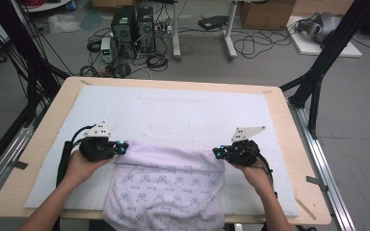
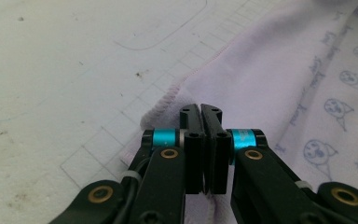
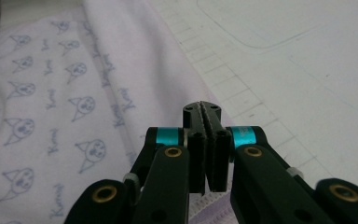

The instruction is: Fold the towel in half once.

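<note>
A pale lilac cloth [image 1: 166, 187] printed with small blue cartoon faces lies at the table's near edge, and its front part hangs over that edge. Its far part is folded back, plain side up. My left gripper [image 1: 123, 148] is at the fold's left corner, my right gripper [image 1: 216, 153] at its right corner. In the left gripper view the jaws of the left gripper [image 2: 201, 110] are pressed together over the stitched hem of the cloth [image 2: 261, 79]. The right gripper [image 3: 202, 108] is likewise shut at the edge of the cloth [image 3: 51, 93], with hem showing under the jaws.
A white mat [image 1: 183, 103] with faint drawn outlines and a grid covers the wooden table [image 1: 289, 125]. Beyond the table the floor holds computer towers [image 1: 134, 29], tangled cables and boxes. Black frame posts [image 1: 318, 67] stand at both sides.
</note>
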